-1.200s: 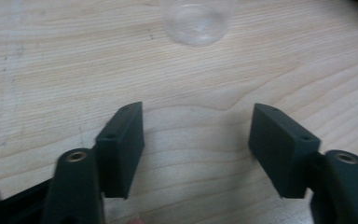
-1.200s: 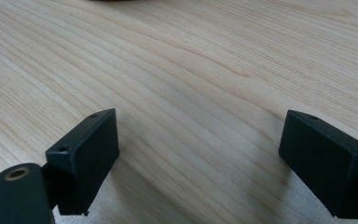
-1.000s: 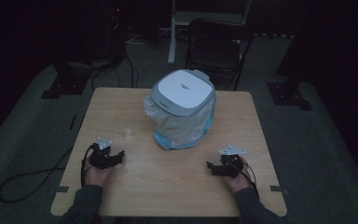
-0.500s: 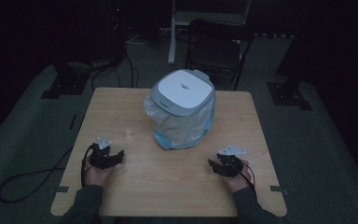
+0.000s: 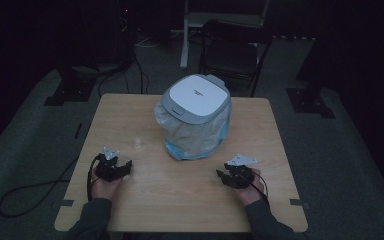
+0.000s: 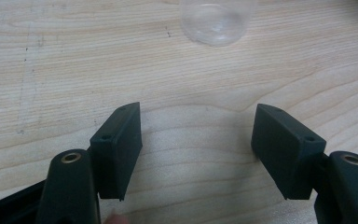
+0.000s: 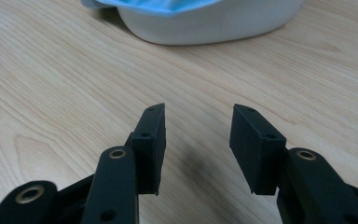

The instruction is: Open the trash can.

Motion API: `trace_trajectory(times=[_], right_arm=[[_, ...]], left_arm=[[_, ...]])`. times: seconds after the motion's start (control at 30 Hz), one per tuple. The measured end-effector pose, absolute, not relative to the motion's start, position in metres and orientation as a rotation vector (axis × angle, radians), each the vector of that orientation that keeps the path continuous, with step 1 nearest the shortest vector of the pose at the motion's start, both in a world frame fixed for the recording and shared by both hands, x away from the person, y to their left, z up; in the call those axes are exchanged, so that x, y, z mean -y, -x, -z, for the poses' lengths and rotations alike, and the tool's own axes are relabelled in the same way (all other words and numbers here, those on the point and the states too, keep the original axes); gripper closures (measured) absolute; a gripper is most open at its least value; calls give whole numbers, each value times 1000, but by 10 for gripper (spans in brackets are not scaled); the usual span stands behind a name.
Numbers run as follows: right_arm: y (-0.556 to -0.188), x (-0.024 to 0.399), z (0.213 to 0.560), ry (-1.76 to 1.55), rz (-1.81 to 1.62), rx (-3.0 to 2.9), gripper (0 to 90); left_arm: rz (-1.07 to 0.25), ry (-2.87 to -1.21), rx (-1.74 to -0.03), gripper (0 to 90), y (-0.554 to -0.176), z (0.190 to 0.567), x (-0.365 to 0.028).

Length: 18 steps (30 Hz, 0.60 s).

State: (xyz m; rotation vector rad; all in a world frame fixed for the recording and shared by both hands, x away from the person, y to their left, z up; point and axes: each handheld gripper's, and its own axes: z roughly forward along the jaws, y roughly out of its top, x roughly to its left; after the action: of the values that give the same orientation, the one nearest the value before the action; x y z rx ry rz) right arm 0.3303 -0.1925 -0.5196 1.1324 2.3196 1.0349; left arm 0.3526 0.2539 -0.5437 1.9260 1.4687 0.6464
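A white and grey lidded bin wrapped in a clear and blue plastic bag stands in the middle of the wooden table. Its white base and blue bag edge lie ahead of my right gripper. A small clear plastic cup sits on the wood just ahead of my left gripper; it appears faintly as the cup in the high view. My left gripper rests at the front left, open and empty. My right gripper rests at the front right, open and empty.
A black chair stands behind the table's far edge. Black stand bases sit on the grey floor at both sides. A cable trails off the table's left side onto the floor. Bare wood lies between the two grippers.
My right gripper has shifted slightly on the table near the front right. The left gripper and the bin have stayed put.
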Motion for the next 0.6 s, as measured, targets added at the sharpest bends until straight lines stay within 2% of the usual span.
trace_trajectory(times=[0.2, 0.6], right_arm=[[-330, 180, 513, -1103, -1082, -2341, 566], [-333, 150, 502, -1044, -1139, -2353, 659]], left_arm=[[-647, -1924, -1472, 343, -353, 544, -254], [-653, -1920, -1478, 350, -353, 544, -254]])
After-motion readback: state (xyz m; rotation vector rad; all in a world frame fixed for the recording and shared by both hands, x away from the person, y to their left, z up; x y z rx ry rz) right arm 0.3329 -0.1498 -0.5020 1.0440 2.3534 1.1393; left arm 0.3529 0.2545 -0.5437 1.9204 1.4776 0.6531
